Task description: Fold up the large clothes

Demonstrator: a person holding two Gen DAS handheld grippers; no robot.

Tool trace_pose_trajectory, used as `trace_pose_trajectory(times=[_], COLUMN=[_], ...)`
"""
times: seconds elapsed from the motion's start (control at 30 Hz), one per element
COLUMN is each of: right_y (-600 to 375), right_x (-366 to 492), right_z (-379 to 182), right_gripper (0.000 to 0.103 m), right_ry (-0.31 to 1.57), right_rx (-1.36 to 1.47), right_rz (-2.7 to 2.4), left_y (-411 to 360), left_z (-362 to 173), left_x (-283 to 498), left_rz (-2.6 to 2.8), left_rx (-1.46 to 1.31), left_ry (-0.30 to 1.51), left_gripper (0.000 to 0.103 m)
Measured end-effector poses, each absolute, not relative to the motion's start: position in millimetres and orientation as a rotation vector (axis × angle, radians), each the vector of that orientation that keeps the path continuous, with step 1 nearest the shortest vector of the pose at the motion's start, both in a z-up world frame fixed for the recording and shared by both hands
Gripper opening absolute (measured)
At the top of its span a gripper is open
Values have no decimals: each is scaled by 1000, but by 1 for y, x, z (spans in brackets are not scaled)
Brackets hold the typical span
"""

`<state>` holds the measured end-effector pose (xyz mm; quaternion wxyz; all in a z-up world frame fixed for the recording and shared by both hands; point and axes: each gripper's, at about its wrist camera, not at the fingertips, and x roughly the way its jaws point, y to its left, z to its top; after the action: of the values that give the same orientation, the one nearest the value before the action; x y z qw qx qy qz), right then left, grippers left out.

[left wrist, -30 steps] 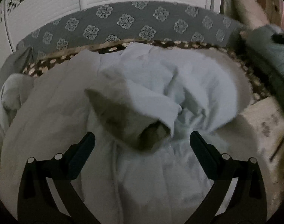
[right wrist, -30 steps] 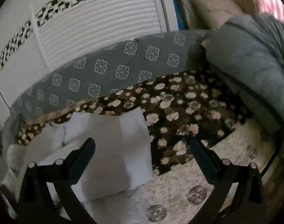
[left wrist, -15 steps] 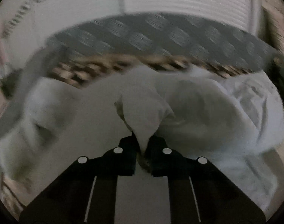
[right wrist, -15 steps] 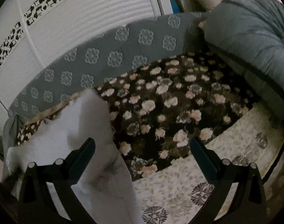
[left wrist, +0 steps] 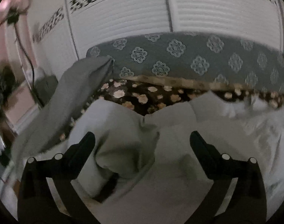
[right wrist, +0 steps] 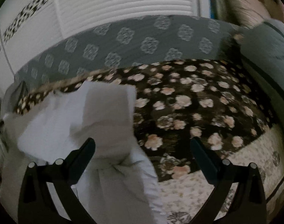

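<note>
The white garment [left wrist: 179, 149] is spread, rumpled, on the bed over the dark floral blanket [right wrist: 188, 100], with a bunched sleeve-like fold lying just ahead of the left gripper [left wrist: 142, 141]. That gripper's jaws have just been opening and now stand wide, with cloth below but nothing pinched. The right gripper [right wrist: 142, 147] is also spread wide and empty (its left finger over the garment's edge). A single layer may be missed, or two caught, because the folds overlap.
</note>
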<state>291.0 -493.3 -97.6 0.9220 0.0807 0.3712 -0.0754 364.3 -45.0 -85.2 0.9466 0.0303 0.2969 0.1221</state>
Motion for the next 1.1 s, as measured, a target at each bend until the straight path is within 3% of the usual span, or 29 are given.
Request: trace_pose_trajectory(times=[0.3, 0.37, 0.47, 0.53, 0.63, 0.77, 0.87, 0.93, 0.97, 1.03, 1.1], right_y=[-489, -491, -493, -489, -493, -504, -517, -526, -527, -526, -529], right_x=[320, 324, 326, 323, 312, 296, 302, 303, 303, 304, 298], right_z=[-175, -188, -198, -192, -170, -132, -146, -163, -164, -156, -137], right_gripper=[101, 95, 56, 22, 8, 6, 7, 13, 18, 53, 70], right_ry=[942, 970, 965, 941, 871, 726, 775, 827, 833, 829, 783], right_rx=[167, 211, 289, 268, 240, 146, 122, 148, 142, 98, 79], right_rz=[-72, -24, 72, 70, 15, -148, -204, -220, -231, -292, -347], left_y=[-92, -88, -86, -90, -94, -107, -121, -127, -129, -131, -132], left_z=[-135, -145, -154, -158, -154, -139, -148, -161, -171, -178, -178], left_x=[375, 378, 383, 389, 393, 390, 392, 397, 401, 408, 417], left_rz=[156, 150, 138, 136, 145, 107, 76, 66, 71, 95, 155], left_rx=[205, 178, 162, 165, 162, 154, 189, 202, 223, 256, 321], left_ry=[693, 717, 740, 748, 763, 742, 775, 809, 819, 820, 789], left_gripper=[100, 100, 100, 100, 100, 100, 100, 100, 100, 100, 100])
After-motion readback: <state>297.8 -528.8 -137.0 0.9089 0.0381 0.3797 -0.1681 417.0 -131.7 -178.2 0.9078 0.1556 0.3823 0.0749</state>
